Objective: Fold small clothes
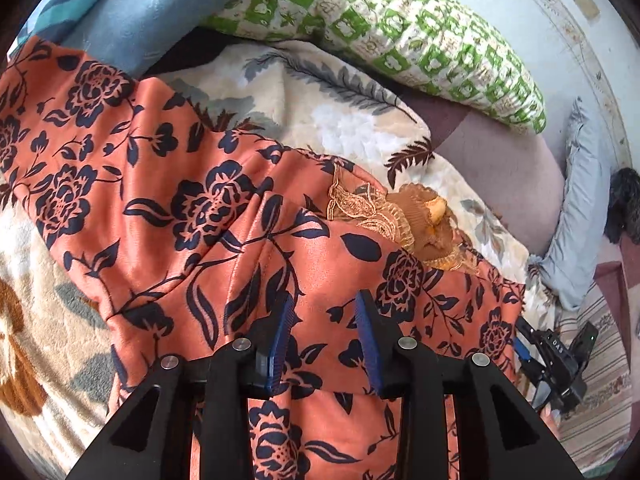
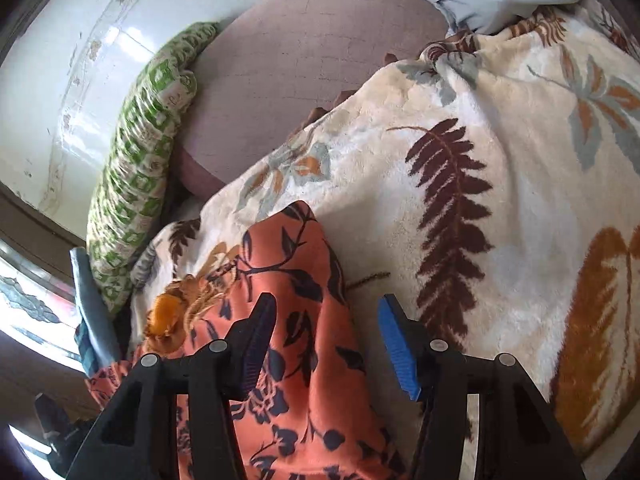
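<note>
An orange garment with a dark navy flower print lies spread across a cream leaf-patterned blanket. Brown lace trim with a yellow-orange bit sits at its far edge. My left gripper hovers over the garment's near part. Its blue pads stand apart and the cloth lies flat beneath the gap, so it is open. In the right wrist view a narrower end of the garment runs under my right gripper. That gripper is open too, its left pad over the cloth and its right pad over the blanket.
A green checked pillow lies along the pale wall, beside a mauve cushion. Pale blue cloth bunches at the blanket's right edge, with something dark and furry beyond it. The right gripper's black body shows at the garment's right edge.
</note>
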The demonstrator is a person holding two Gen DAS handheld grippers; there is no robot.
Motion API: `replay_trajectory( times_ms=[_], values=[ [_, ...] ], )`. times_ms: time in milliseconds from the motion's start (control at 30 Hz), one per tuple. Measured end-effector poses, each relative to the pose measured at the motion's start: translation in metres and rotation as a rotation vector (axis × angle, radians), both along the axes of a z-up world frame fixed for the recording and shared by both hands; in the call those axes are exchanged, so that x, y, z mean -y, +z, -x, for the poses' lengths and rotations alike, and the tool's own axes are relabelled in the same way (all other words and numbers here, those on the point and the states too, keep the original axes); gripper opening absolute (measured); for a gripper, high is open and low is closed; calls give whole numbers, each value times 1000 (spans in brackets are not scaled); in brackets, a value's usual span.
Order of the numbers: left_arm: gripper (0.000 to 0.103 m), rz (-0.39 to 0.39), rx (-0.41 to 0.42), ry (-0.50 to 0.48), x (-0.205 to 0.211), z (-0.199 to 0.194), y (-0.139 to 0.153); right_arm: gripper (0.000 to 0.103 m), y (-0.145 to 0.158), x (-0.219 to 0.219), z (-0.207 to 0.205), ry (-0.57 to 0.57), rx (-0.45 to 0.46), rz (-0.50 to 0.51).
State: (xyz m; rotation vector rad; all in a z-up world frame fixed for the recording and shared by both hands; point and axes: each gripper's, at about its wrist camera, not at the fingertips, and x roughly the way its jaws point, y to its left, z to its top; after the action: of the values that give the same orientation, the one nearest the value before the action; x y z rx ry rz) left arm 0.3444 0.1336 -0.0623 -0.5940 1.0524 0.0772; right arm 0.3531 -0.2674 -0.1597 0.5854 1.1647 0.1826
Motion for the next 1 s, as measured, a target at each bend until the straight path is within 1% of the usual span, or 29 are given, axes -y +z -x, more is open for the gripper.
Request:
replay_trajectory(
  times_ms=[33, 67, 100, 133, 167, 200, 233, 267, 300, 333, 400, 433, 500, 567, 633, 700, 733, 767, 800, 833, 933, 1000],
  values=[
    [31, -21, -13, -11, 4, -5, -4, 27, -6, -4, -4, 27, -21, -62],
    [31, -45, -17, -21, 7, -8, -7, 8, -4, -9, -4, 64, -4, -95],
    [31, -79, -19, -24, 9, -13, -10, 7, 7, -15, -2, 100, 49, -54],
    [31, -120, -28, -21, 11, -16, -14, 7, 18, -18, 1, 123, 118, 9],
    [31, -142, -46, -20, 10, -18, -21, 7, 22, -16, 3, 121, 143, 56],
    [31, -139, -65, -23, 11, -22, -29, 7, 16, -11, 1, 102, 123, 84],
    [31, -131, -76, -19, 11, -24, -37, 7, 5, -5, -2, 92, 82, 95],
    [31, -132, -66, -13, 12, -24, -39, 7, -8, -1, -4, 96, 39, 104],
    [31, -138, -65, -12, 13, -25, -38, 7, -13, 1, -3, 102, 41, 103],
    [31, -140, -72, -11, 15, -25, -37, 8, -9, 0, -1, 104, 56, 108],
    [30, -119, -79, -14, 14, -21, -32, 14, 5, -1, 2, 101, 65, 125],
    [30, -93, -76, -11, 13, -16, -27, 15, 16, 2, 7, 90, 84, 111],
    [29, -40, -31, -9, 13, -4, -16, 15, 37, 8, 21, 107, 151, 26],
    [30, -34, 4, -7, 18, 8, -10, 15, 50, 7, 37, 149, 188, 4],
    [33, -28, 6, -15, 24, 16, -12, 15, 49, 4, 49, 180, 183, 12],
    [34, -17, -43, -16, 29, 15, -27, 15, 32, -1, 55, 207, 126, 39],
    [34, -13, -67, -17, 31, 14, -34, 13, 18, -1, 57, 204, 80, 78],
    [33, -22, -65, -16, 32, 14, -37, 12, 5, -3, 59, 211, 40, 103],
    [33, -35, -54, -21, 32, 16, -35, 12, 0, -2, 62, 209, 60, 93],
    [33, -43, -56, -25, 32, 16, -35, 12, 2, -1, 66, 200, 91, 94],
    [33, -28, -79, -16, 30, 14, -33, 12, 11, -8, 64, 205, 64, 145],
    [33, 16, -87, -3, 25, 16, -28, 18, 20, -16, 64, 215, 58, 177]
  ],
)
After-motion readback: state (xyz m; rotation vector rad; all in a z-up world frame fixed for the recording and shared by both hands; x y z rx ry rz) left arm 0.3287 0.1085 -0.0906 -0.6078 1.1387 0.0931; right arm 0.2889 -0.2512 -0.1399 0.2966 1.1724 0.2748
